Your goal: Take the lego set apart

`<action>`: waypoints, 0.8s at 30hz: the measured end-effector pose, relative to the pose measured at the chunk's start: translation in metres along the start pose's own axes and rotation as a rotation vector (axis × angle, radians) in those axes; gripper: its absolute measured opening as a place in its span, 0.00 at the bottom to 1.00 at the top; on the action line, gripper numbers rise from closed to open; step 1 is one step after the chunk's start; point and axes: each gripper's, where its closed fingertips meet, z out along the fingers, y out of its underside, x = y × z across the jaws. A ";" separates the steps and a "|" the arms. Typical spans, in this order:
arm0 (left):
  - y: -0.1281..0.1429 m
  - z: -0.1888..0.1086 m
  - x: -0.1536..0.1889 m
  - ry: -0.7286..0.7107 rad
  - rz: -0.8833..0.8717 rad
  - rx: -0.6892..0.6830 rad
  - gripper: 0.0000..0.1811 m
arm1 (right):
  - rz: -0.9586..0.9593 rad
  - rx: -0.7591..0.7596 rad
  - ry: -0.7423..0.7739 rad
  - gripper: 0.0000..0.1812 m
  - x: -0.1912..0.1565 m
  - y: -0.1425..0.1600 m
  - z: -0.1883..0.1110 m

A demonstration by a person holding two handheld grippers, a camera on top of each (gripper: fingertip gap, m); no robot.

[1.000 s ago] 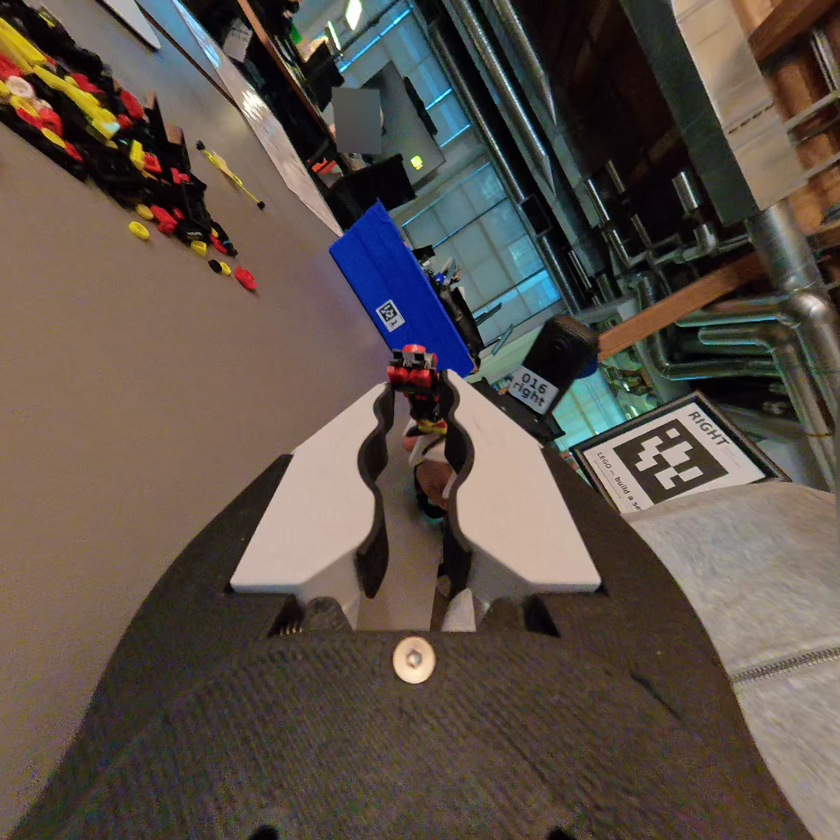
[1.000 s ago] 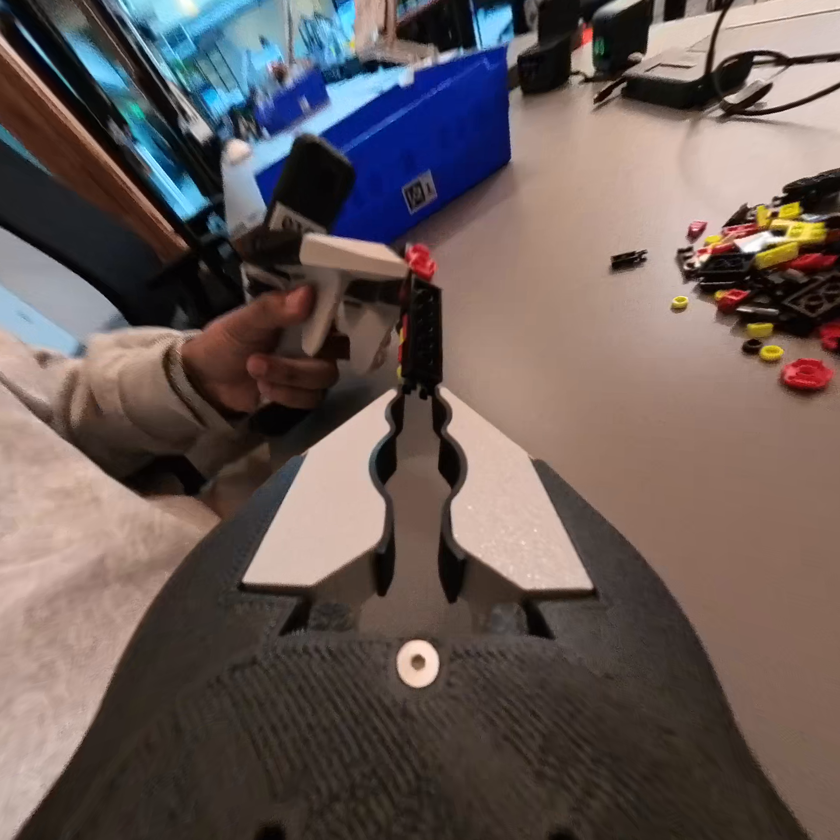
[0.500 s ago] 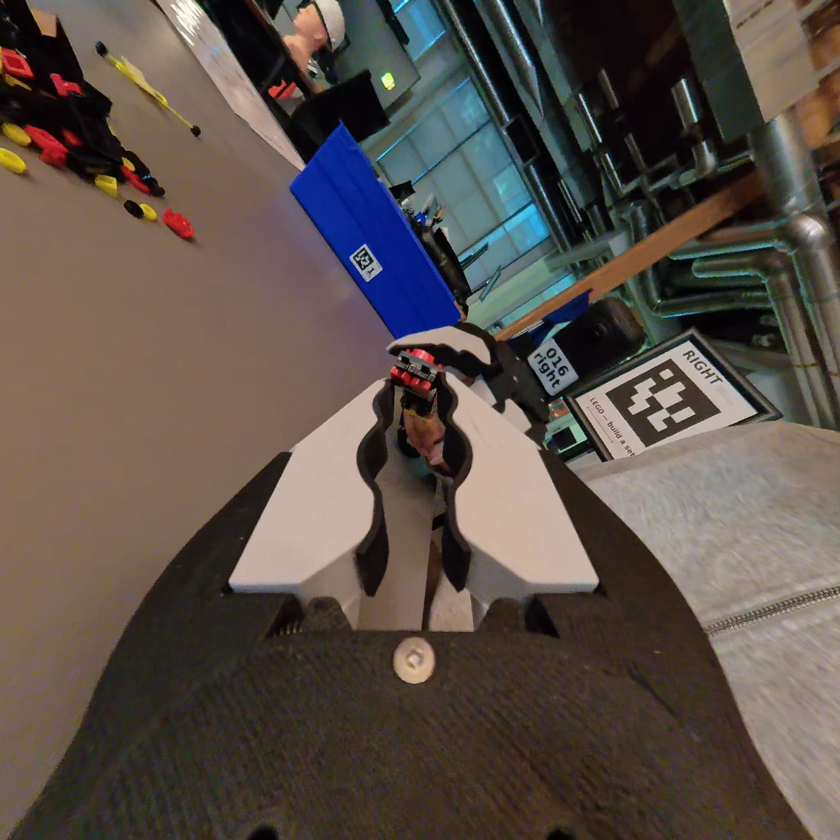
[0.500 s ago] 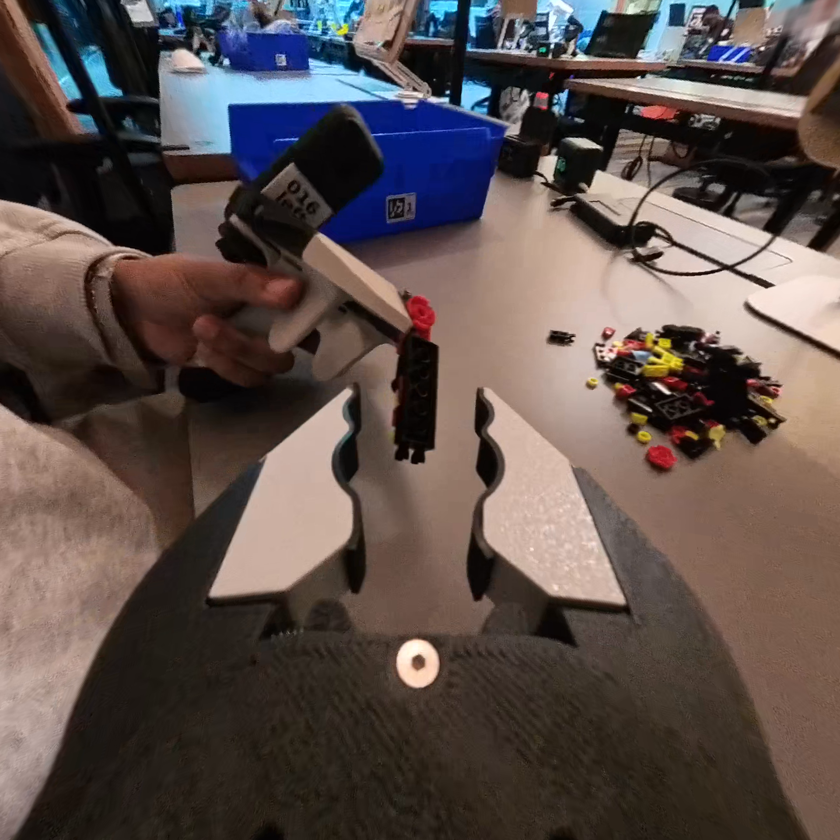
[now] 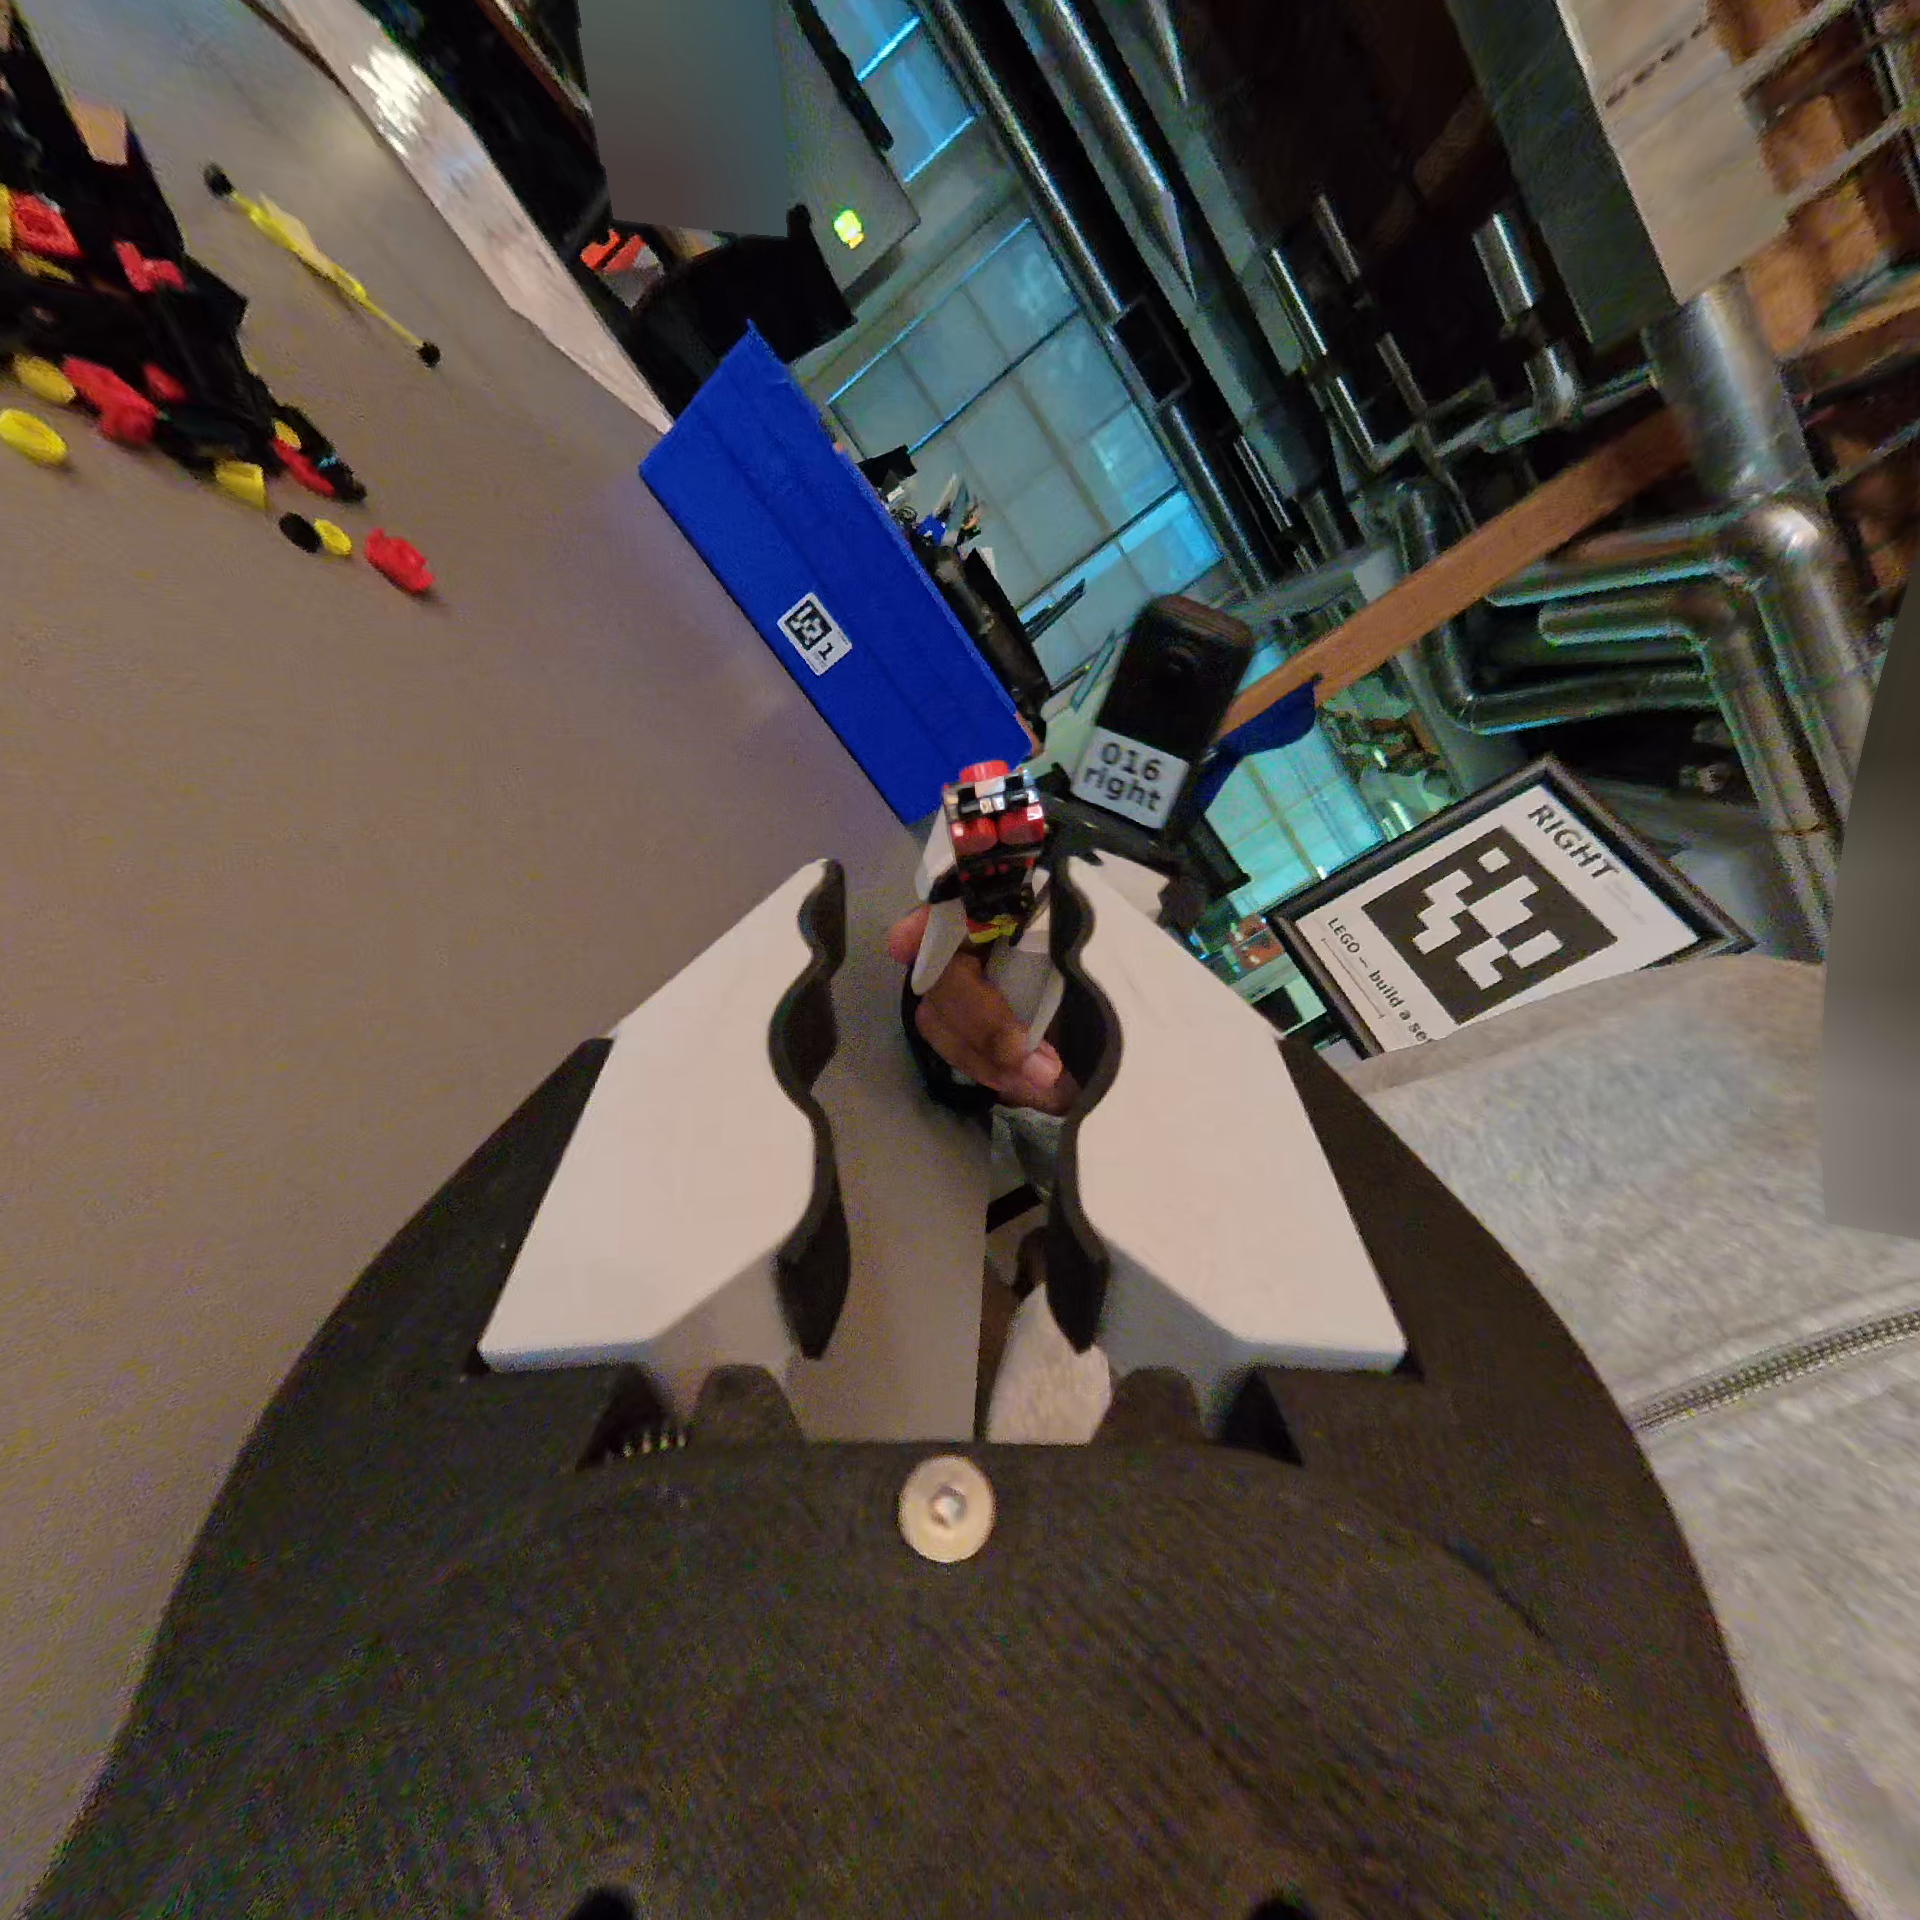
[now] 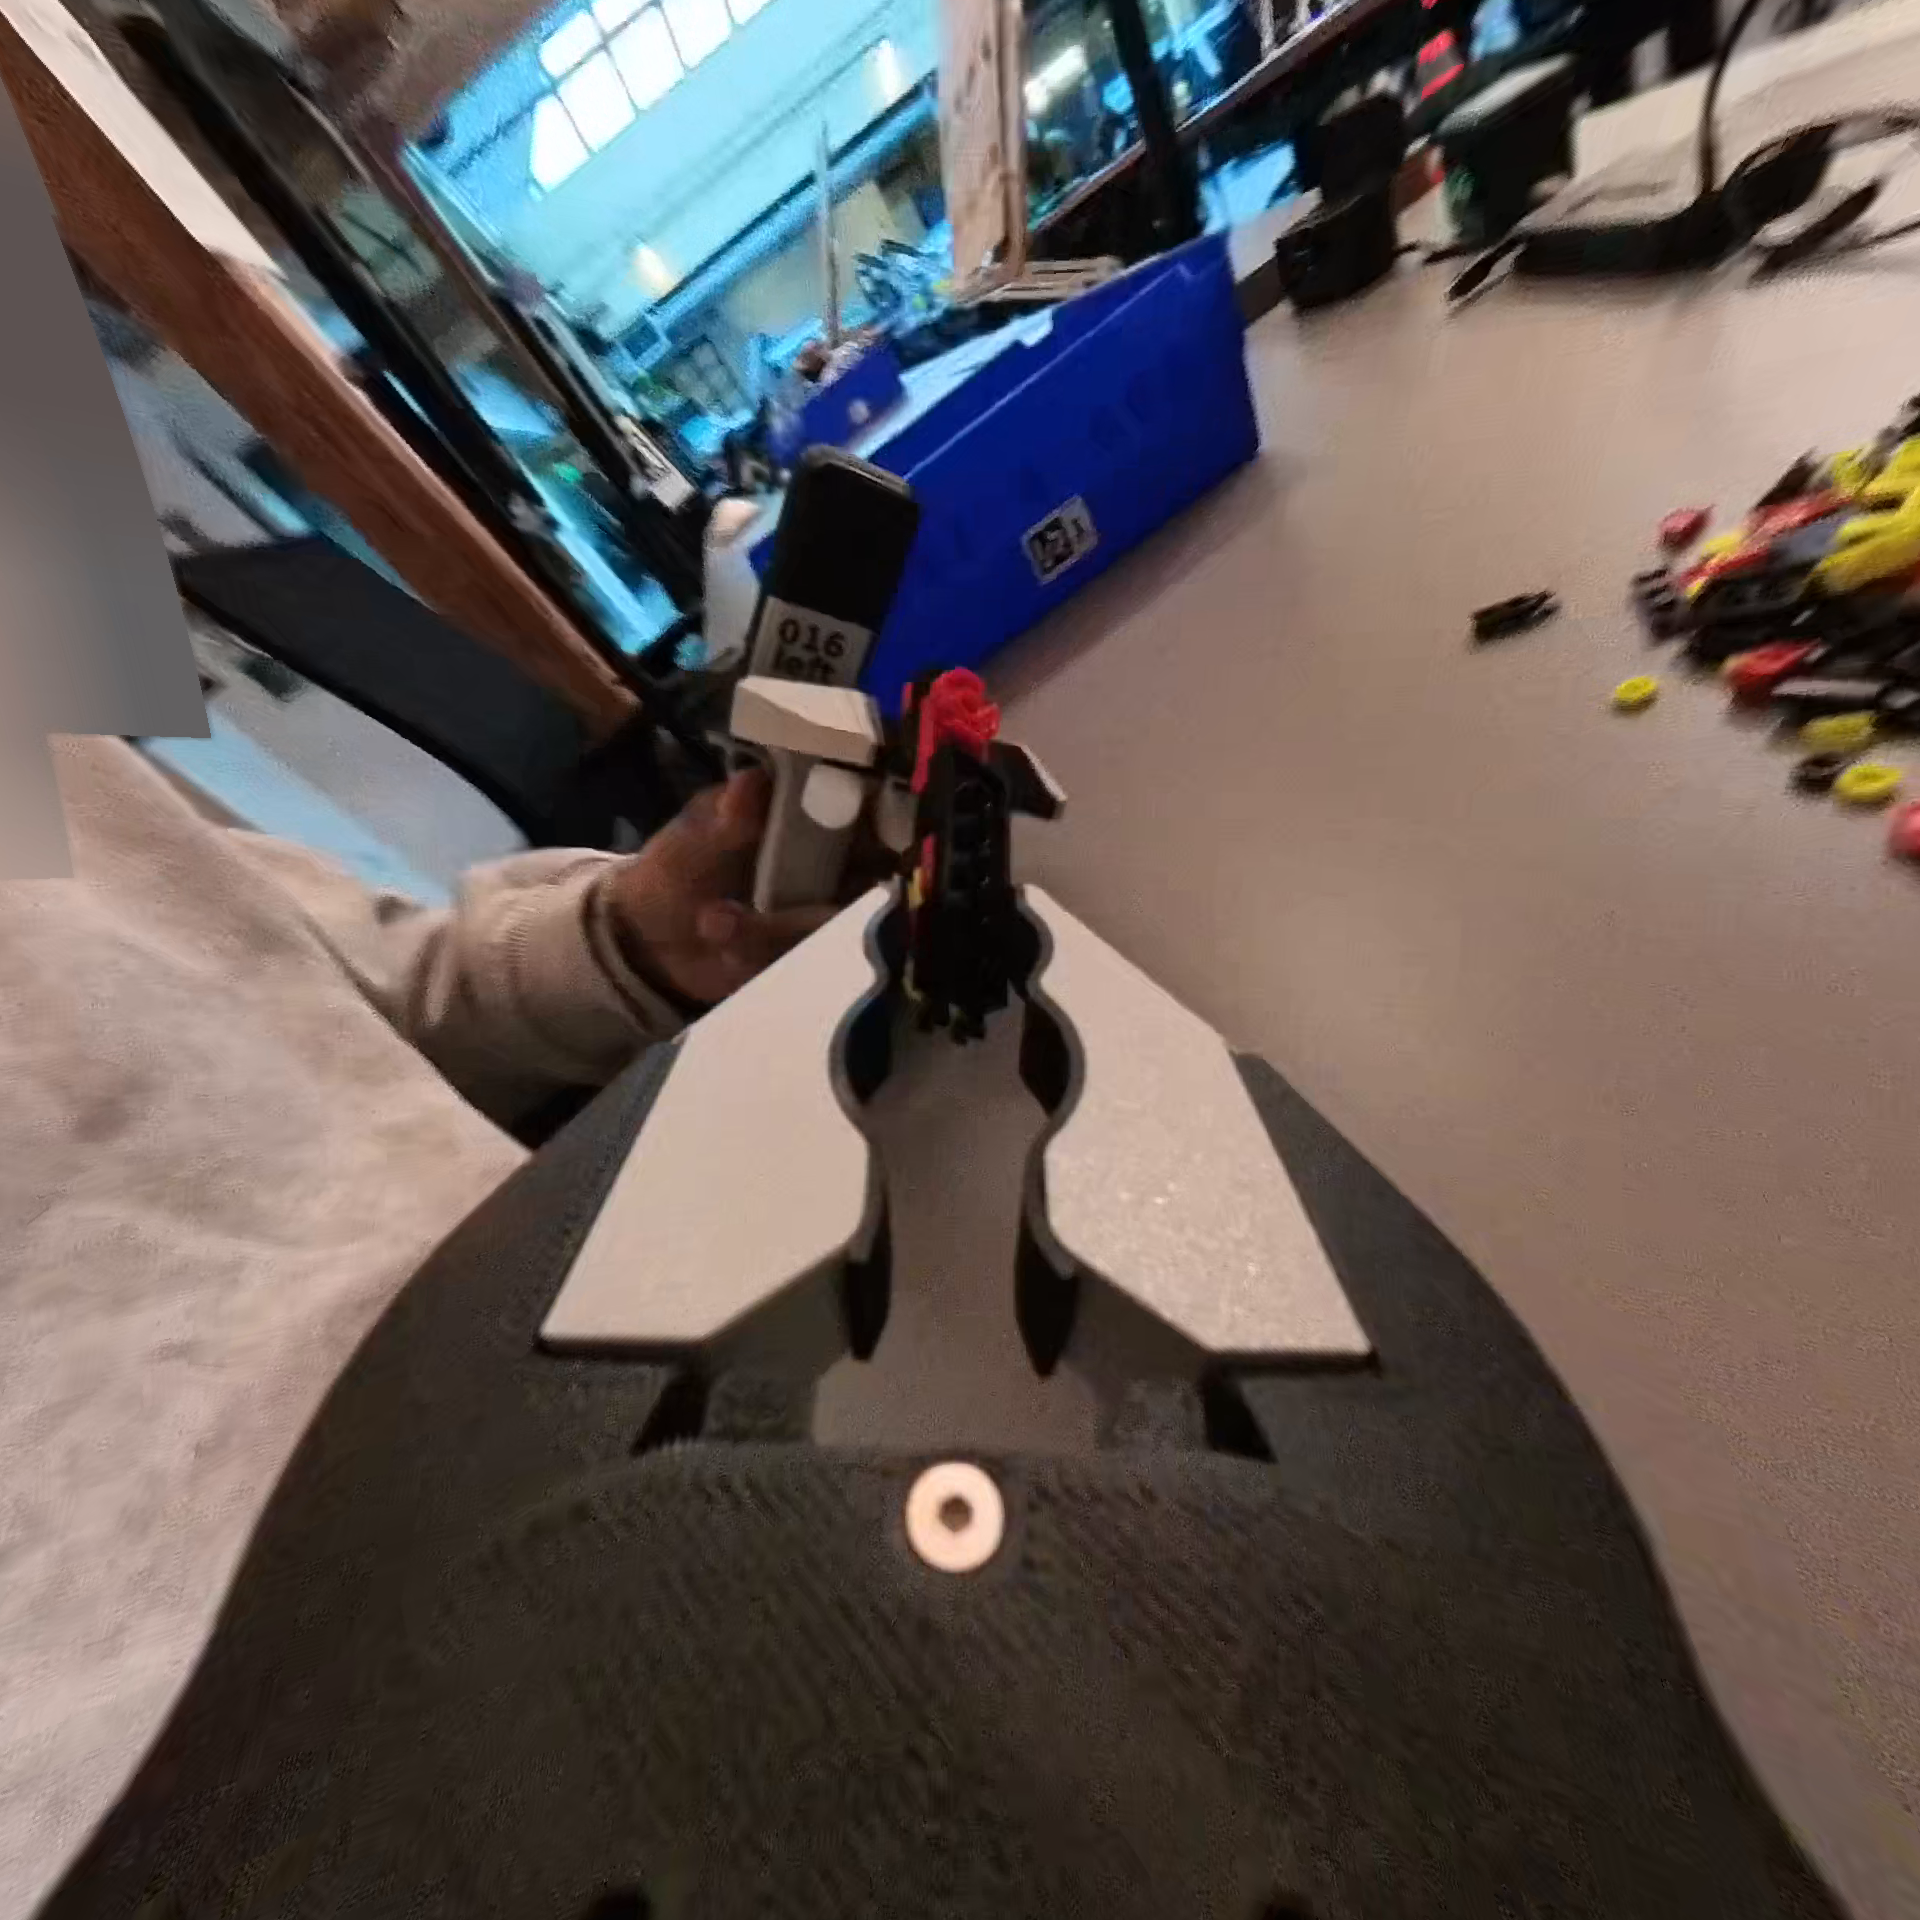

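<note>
A small lego assembly (image 6: 961, 831), mostly black with red pieces on top and a bit of yellow, is held in the air above the grey table (image 6: 1403, 935). My right gripper (image 6: 956, 909) is shut on its lower end. My left gripper (image 5: 940, 883) is open, its jaws standing apart on either side of the assembly's red top (image 5: 992, 831). In the right wrist view the left gripper's white fingers (image 6: 805, 722) flank the top of the assembly. In the left wrist view the right gripper's fingers (image 5: 935, 935) show behind the assembly.
A pile of loose black, red and yellow pieces (image 6: 1818, 603) lies on the table, also in the left wrist view (image 5: 125, 343). A blue bin (image 6: 1060, 457) stands behind. A lone black piece (image 6: 1512, 613) lies near the pile. A framed marker sign (image 5: 1486, 925) is at the right. Left and right tips are no more than a few centimetres apart.
The right gripper, open half a second ago, has closed on the assembly's lower end. The left gripper, which was shut on the assembly, has opened.
</note>
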 end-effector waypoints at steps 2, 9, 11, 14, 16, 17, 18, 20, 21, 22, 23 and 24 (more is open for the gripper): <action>0.000 0.001 0.000 -0.016 0.062 -0.016 0.30 | 0.142 -0.004 -0.101 0.09 -0.002 0.003 -0.001; 0.024 0.005 -0.003 -0.132 0.350 -0.212 0.12 | 0.265 -0.130 -0.184 0.09 -0.007 0.022 0.001; 0.023 0.004 -0.002 -0.123 0.343 -0.208 0.11 | 0.262 -0.117 -0.177 0.08 -0.006 0.020 0.000; 0.020 0.000 -0.011 -0.143 0.244 -0.195 0.08 | 0.262 -0.008 -0.133 0.19 0.005 0.005 -0.008; 0.015 -0.003 -0.015 -0.137 0.160 -0.161 0.08 | 0.222 0.069 -0.130 0.24 0.008 -0.008 -0.016; 0.014 -0.005 -0.018 -0.139 0.113 -0.150 0.08 | 0.190 0.097 -0.122 0.26 0.008 -0.013 -0.019; 0.011 -0.006 -0.020 -0.139 0.077 -0.140 0.08 | 0.152 0.114 -0.109 0.27 0.008 -0.016 -0.021; 0.010 -0.008 -0.021 -0.135 0.045 -0.133 0.08 | 0.053 0.112 -0.071 0.29 0.007 -0.018 -0.023; 0.011 -0.009 -0.022 -0.137 0.040 -0.137 0.09 | -0.009 0.096 -0.044 0.29 0.005 -0.017 -0.022; 0.011 -0.008 -0.022 -0.139 0.040 -0.143 0.09 | -0.083 0.071 -0.018 0.29 0.003 -0.014 -0.020; 0.013 -0.008 -0.022 -0.141 0.043 -0.151 0.09 | -0.163 0.036 0.019 0.28 0.002 -0.010 -0.017; 0.014 -0.007 -0.022 -0.141 0.048 -0.161 0.09 | -0.249 -0.003 0.069 0.28 0.003 -0.005 -0.014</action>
